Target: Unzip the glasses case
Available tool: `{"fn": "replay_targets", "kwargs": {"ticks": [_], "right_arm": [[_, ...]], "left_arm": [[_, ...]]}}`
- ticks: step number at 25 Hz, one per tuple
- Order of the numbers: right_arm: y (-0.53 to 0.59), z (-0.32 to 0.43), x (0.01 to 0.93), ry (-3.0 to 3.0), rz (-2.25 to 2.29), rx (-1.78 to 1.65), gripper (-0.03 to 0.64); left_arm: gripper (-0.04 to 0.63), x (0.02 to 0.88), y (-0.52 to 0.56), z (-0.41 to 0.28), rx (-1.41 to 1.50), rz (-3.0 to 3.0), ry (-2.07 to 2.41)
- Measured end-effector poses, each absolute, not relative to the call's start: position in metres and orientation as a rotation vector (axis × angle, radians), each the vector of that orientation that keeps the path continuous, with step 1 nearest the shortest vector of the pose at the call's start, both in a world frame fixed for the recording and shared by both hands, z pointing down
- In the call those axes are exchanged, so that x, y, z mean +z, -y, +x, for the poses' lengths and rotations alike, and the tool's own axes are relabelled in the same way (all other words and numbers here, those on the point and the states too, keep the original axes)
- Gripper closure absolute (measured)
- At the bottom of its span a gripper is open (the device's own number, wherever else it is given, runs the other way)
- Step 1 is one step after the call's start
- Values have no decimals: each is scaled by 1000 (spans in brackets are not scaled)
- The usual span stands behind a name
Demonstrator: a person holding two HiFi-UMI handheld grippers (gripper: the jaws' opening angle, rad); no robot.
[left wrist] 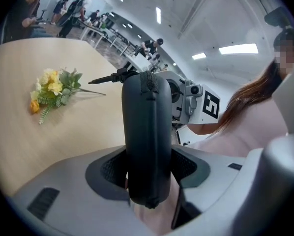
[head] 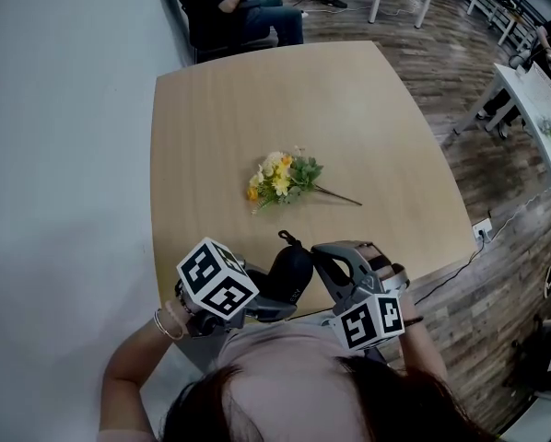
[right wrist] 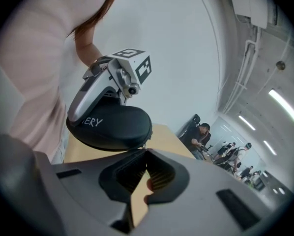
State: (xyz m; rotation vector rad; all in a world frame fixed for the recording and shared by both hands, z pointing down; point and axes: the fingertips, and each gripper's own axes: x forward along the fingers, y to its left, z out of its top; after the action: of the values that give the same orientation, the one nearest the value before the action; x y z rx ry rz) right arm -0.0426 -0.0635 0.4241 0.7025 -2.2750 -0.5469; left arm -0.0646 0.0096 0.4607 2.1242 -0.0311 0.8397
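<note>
Covering near end of glasses case [head: 292,265] overhead: left claw [head: 272,309].

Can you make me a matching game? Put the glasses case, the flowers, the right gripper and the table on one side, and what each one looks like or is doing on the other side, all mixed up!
Things:
1. glasses case
2. bunch of flowers
3. right gripper
4. table

Descriptions:
A. light wood
B. jaw tips closed together
C. black, clamped in the left gripper
D. yellow and green, lying on the table

Pairs: 1-C, 2-D, 3-B, 4-A
</note>
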Motion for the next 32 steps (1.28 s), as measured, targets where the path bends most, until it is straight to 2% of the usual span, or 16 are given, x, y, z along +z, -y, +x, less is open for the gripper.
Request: {"fn": "replay_targets", "kwargs": {"ticks": [13, 32], "right_arm": [[35, -33, 445, 2210, 496, -550, 601], [39, -26, 448, 1988, 319, -837, 601]], "left_arm": [[353, 475, -50, -52, 832, 1956, -161], [351, 483, -57, -41, 890, 1902, -232]]}}
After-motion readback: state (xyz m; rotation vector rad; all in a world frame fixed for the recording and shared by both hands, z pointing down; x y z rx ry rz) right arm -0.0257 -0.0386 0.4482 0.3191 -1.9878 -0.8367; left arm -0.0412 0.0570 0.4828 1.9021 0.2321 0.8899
